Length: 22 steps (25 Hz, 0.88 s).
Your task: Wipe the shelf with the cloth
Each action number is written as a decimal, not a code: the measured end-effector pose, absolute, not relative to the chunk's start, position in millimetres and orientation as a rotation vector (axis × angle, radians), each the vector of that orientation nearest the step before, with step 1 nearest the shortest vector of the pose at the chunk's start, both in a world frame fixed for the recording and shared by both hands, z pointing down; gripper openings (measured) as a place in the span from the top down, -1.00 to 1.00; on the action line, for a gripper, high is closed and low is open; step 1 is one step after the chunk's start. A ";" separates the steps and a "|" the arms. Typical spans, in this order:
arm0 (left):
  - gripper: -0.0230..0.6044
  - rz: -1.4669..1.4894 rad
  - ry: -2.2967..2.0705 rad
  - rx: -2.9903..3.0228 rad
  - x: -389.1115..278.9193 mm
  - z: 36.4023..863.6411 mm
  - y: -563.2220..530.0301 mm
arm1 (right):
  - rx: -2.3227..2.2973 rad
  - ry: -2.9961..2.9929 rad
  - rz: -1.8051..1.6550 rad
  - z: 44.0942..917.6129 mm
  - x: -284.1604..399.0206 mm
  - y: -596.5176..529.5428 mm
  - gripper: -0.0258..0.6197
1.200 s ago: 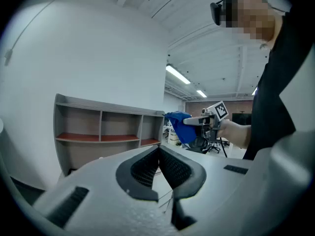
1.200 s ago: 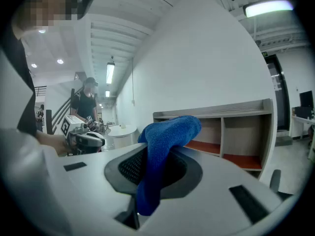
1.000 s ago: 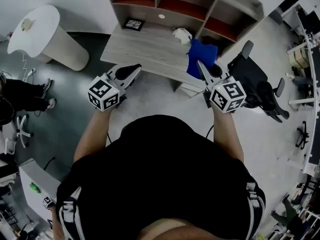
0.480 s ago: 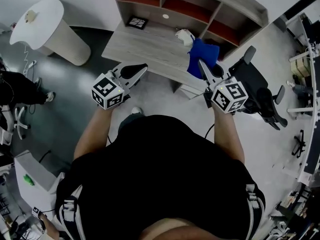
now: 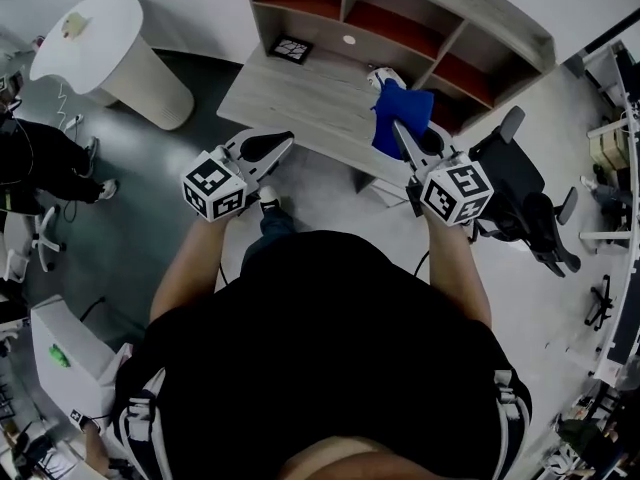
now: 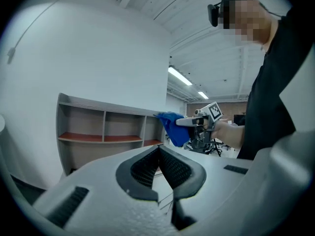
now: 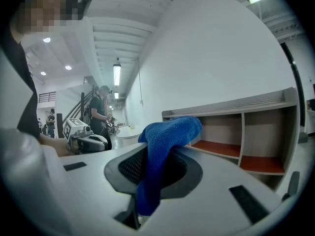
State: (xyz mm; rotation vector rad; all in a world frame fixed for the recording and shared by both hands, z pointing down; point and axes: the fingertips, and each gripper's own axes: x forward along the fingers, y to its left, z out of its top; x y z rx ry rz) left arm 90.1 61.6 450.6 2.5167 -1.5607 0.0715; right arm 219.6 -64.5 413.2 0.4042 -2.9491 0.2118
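Jaws: left gripper (image 6: 158, 149), being spare, is pressed together on nothing; right gripper (image 5: 397, 128) is clamped on cloth (image 7: 165, 132).
Cloth: bunched end is left free for wiping, near desk (image 5: 300, 93).
Shelf (image 5: 495, 13): faced beyond desk, not yet touched.

The cloth (image 7: 167, 132) looks soft and fuzzy, like microfibre. The shelf (image 5: 400, 8) is pale, matt, grained wood. The left gripper (image 6: 158, 147) is grainy grey plastic with black ribbed pads (image 6: 142, 170).

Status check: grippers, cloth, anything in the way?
Right gripper shut on blue cloth, held up, short of the shelf. Left gripper shut, empty. Small white object on the desk ahead of the shelf.
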 end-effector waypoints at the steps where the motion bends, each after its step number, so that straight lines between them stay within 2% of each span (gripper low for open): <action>1: 0.87 0.083 -1.568 2.503 84.0 453.8 62.1 | 0.401 -2.950 0.217 413.9 214.9 -64.3 0.74; 22: 0.87 0.107 -1.574 2.463 8.5 464.8 25.9 | 0.453 -2.916 0.252 421.1 160.8 -97.1 0.74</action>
